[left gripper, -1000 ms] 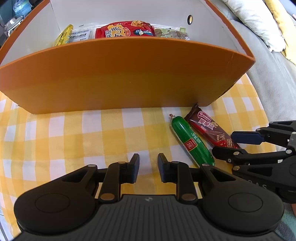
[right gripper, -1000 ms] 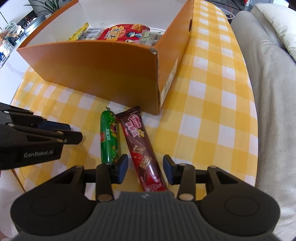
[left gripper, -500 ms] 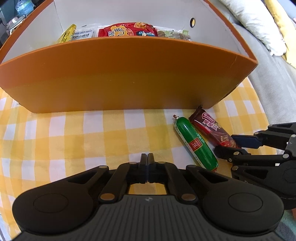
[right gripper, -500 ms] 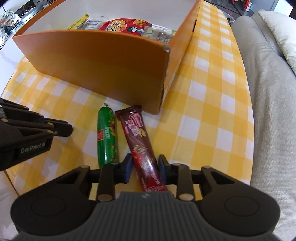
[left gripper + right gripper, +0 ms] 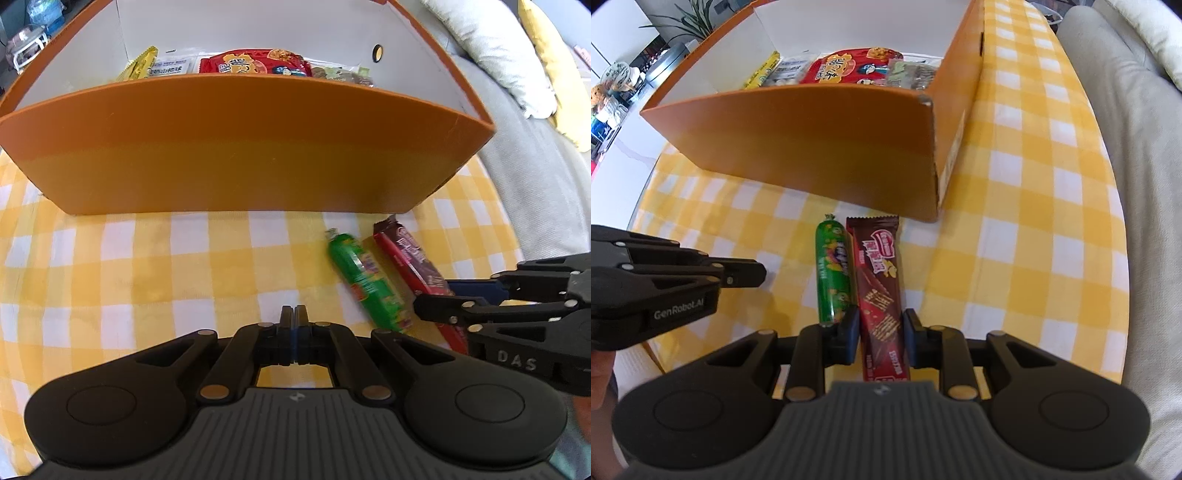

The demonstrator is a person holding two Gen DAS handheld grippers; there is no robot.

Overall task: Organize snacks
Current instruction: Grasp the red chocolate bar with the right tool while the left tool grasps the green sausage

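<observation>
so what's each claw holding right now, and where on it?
Left claw: shut on nothing. Right claw: straddles the wafer bar near its near end, with gaps to both fingers, so no hold yet.

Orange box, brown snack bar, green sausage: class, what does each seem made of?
Orange box: likely matte cardboard, with a white inside and thin folded walls. Brown snack bar: printed foil or plastic wrapper, crimped end. Green sausage: glossy plastic casing with highlights, pinched tip.
</observation>
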